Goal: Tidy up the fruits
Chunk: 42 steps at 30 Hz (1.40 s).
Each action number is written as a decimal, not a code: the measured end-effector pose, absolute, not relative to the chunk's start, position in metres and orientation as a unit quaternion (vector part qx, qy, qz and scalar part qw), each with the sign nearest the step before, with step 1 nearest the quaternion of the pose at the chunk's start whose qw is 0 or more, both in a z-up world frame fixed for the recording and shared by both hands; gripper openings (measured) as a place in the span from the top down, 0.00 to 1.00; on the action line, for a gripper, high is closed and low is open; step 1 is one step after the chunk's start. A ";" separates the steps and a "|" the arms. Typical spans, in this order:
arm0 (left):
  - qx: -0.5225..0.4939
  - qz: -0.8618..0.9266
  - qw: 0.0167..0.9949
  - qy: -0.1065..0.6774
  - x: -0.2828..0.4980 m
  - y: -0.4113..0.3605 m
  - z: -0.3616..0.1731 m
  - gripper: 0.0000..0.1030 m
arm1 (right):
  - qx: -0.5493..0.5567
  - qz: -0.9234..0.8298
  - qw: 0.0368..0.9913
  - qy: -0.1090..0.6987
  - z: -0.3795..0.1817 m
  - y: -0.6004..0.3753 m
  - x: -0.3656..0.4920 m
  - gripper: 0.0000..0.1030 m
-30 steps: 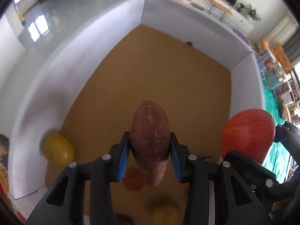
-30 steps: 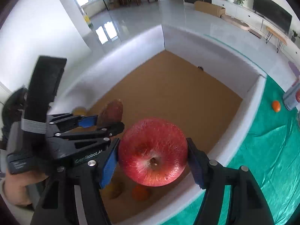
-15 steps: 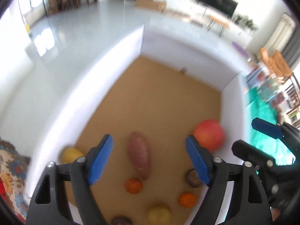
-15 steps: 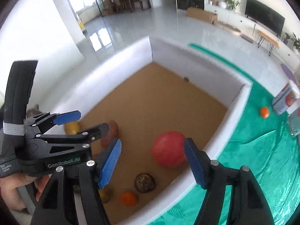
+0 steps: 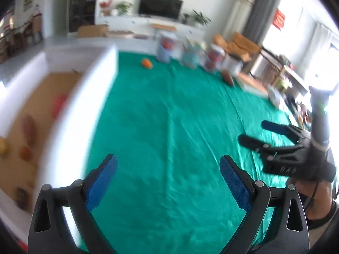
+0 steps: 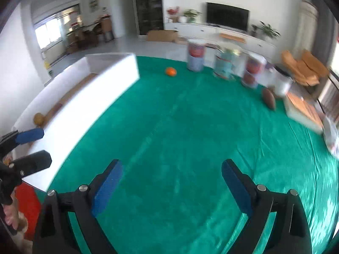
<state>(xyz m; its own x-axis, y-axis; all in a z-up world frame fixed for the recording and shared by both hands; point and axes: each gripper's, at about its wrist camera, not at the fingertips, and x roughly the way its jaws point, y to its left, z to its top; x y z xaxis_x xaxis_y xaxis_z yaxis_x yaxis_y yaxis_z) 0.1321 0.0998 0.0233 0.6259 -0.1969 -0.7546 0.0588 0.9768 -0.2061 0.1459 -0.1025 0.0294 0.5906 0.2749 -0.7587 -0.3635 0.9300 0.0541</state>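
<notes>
My left gripper point(image 5: 168, 167) is open and empty above the green cloth point(image 5: 169, 127). My right gripper point(image 6: 171, 172) is open and empty too; it also shows at the right of the left wrist view point(image 5: 256, 133). The white box point(image 5: 70, 118) lies at the left, blurred, with a red apple point(image 5: 59, 103), a sweet potato point(image 5: 29, 127) and several small fruits inside. In the right wrist view the box point(image 6: 89, 97) is at the left. An orange point(image 6: 171, 71) and a sweet potato point(image 6: 269, 98) lie on the cloth far ahead.
Several printed canisters point(image 6: 196, 54) stand at the far edge of the cloth. A flat wooden board point(image 6: 303, 110) lies at the right. The left gripper's fingers point(image 6: 29, 136) show at the left edge of the right wrist view.
Both grippers let go: the sweet potato and the red apple now lie in the box. Both grippers then swung right, away from the box, to over the green cloth.
</notes>
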 end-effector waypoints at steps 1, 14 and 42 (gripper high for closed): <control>-0.073 -0.075 0.893 0.437 0.135 0.083 0.005 0.06 | -0.037 0.153 0.893 0.423 0.009 -0.130 0.137 0.09; 0.034 -0.062 0.892 0.447 0.173 -0.002 -0.070 0.06 | 0.021 -0.028 0.908 0.418 -0.067 -0.244 0.094 0.09; 0.028 -0.046 0.893 0.448 0.175 -0.003 -0.083 0.00 | 0.030 -0.042 0.893 0.446 -0.087 -0.242 0.108 0.03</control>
<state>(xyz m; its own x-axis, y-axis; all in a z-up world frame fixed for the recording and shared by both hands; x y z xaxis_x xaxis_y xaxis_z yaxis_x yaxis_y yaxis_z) 0.1749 -0.0034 -0.0826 0.5951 -0.0565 -0.8017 0.1062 0.9943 0.0087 0.1078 -0.2416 -0.0869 0.5983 -0.0483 -0.7998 0.1016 0.9947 0.0160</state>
